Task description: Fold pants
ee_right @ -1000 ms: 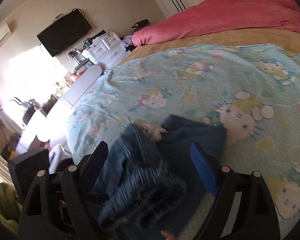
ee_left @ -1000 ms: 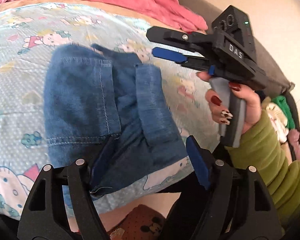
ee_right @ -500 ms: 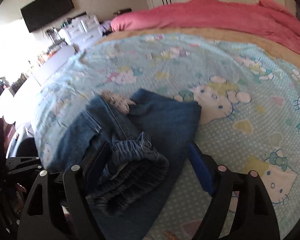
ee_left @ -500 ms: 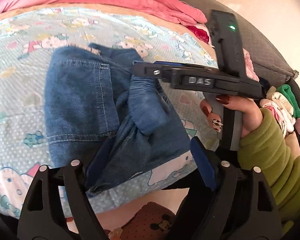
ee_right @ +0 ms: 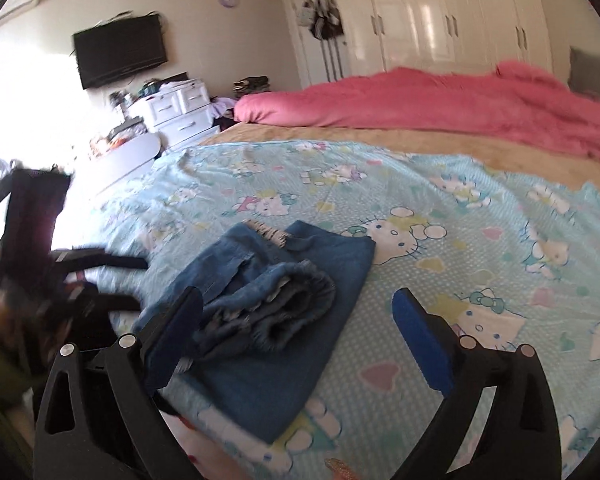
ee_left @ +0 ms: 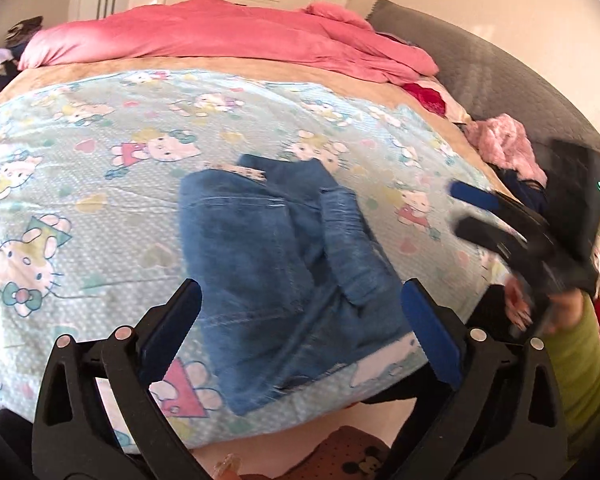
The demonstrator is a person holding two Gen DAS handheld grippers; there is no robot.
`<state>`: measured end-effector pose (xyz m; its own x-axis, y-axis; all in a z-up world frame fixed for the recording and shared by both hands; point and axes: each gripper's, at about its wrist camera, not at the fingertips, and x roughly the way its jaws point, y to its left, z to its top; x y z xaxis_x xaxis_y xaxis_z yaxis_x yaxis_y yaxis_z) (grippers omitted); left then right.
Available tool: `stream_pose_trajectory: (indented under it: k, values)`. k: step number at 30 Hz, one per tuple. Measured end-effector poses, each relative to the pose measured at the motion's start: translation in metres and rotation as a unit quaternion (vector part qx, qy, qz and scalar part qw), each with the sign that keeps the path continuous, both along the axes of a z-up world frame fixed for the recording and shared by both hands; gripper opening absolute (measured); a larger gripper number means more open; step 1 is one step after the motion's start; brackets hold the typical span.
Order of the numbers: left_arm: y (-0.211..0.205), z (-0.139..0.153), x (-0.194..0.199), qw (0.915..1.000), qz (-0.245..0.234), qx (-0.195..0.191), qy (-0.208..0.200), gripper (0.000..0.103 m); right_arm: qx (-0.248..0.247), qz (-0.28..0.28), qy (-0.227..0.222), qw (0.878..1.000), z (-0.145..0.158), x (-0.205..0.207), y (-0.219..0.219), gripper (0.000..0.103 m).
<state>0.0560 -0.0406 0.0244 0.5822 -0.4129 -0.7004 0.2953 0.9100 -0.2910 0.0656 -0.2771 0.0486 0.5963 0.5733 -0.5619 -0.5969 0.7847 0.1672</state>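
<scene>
Bedroom: cartoon-print sheet (ee_left: 100,168) covers the bed, pink duvet (ee_left: 228,32) bunched at the far end. Pants (ee_left: 284,264) lie folded near the sheet's near edge, elastic waistband (ee_right: 284,300) bunched loosely on top. Left gripper (ee_left: 300,316) and right gripper (ee_right: 296,320) have both just been opening; jaws stand wide, nothing clamped. Risk: the loose waistband roll may spring open, or a passing jaw may snag it. Clothing pile (ee_left: 504,148) sits at the right; nothing blocks the pants.
</scene>
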Motion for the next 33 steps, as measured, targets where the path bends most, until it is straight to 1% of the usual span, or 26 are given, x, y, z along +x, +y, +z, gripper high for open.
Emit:
stream_pose_trajectory:
  k: [3,6,8,9,10,11,12,13,14,15,18,19,21,22,26,27,28,29,33]
  values:
    - [0.009,-0.002,0.01,0.9999,0.011,0.003,0.004,0.093,-0.018,0.022,-0.013,1.0,-0.002,-0.024,0.004,0.095]
    - [0.018,-0.007,0.025,0.9999,0.013,-0.003,0.008,0.093,-0.042,0.051,-0.021,0.998,-0.006,-0.046,0.017,0.095]
    - [0.023,-0.013,0.037,0.9996,0.019,0.002,0.02,0.083,-0.056,0.073,-0.031,0.995,-0.008,-0.058,0.029,0.095]
    - [0.025,-0.015,0.042,0.9996,0.019,0.0,0.023,0.066,-0.06,0.087,-0.032,0.994,-0.009,-0.063,0.036,0.093]
    - [0.025,-0.018,0.049,0.9995,0.015,-0.003,0.029,0.056,-0.064,0.107,-0.031,0.992,-0.011,-0.067,0.045,0.091]
    - [0.025,-0.02,0.054,0.9993,0.013,-0.002,0.036,0.054,-0.068,0.121,-0.031,0.99,-0.011,-0.072,0.053,0.084]
    - [0.025,-0.022,0.057,0.9992,0.008,-0.005,0.039,0.046,-0.075,0.133,-0.033,0.988,-0.012,-0.074,0.061,0.078]
    - [0.024,-0.025,0.062,0.999,0.002,-0.006,0.044,0.038,-0.088,0.145,-0.038,0.985,-0.013,-0.076,0.07,0.074]
    - [0.022,-0.026,0.064,0.9989,0.0,-0.003,0.046,0.035,-0.105,0.157,-0.045,0.981,-0.015,-0.077,0.081,0.066]
    - [0.019,-0.027,0.067,0.999,-0.005,0.002,0.044,0.035,-0.12,0.167,-0.052,0.977,-0.016,-0.077,0.091,0.055]
    - [0.012,-0.031,0.074,0.999,-0.014,0.019,0.038,0.035,-0.15,0.199,-0.065,0.966,-0.02,-0.077,0.116,0.044]
    - [0.011,-0.037,0.079,0.9986,-0.013,0.024,0.045,0.035,-0.161,0.206,-0.071,0.963,-0.022,-0.077,0.124,0.043]
    - [0.012,-0.048,0.087,0.998,-0.01,0.019,0.059,0.035,-0.194,0.224,-0.088,0.951,-0.028,-0.076,0.143,0.04]
    - [0.013,-0.05,0.088,0.998,-0.01,0.016,0.06,0.035,-0.203,0.228,-0.094,0.948,-0.03,-0.076,0.147,0.04]
    - [0.017,-0.05,0.089,0.9983,-0.011,0.005,0.058,0.035,-0.257,0.241,-0.127,0.927,-0.042,-0.071,0.167,0.04]
    - [0.017,-0.05,0.09,0.9983,-0.011,0.004,0.058,0.035,-0.267,0.242,-0.128,0.924,-0.046,-0.067,0.169,0.026]
    - [0.017,-0.051,0.091,0.9983,-0.011,0.004,0.058,0.035,-0.272,0.249,-0.119,0.922,-0.049,-0.062,0.171,0.01]
    - [0.017,-0.052,0.092,0.9983,-0.011,0.004,0.058,0.035,-0.266,0.257,-0.101,0.924,-0.05,-0.058,0.17,0.008]
    - [0.017,-0.054,0.094,0.9983,-0.012,-0.005,0.056,0.036,-0.225,0.276,-0.068,0.932,-0.037,-0.067,0.153,0.005]
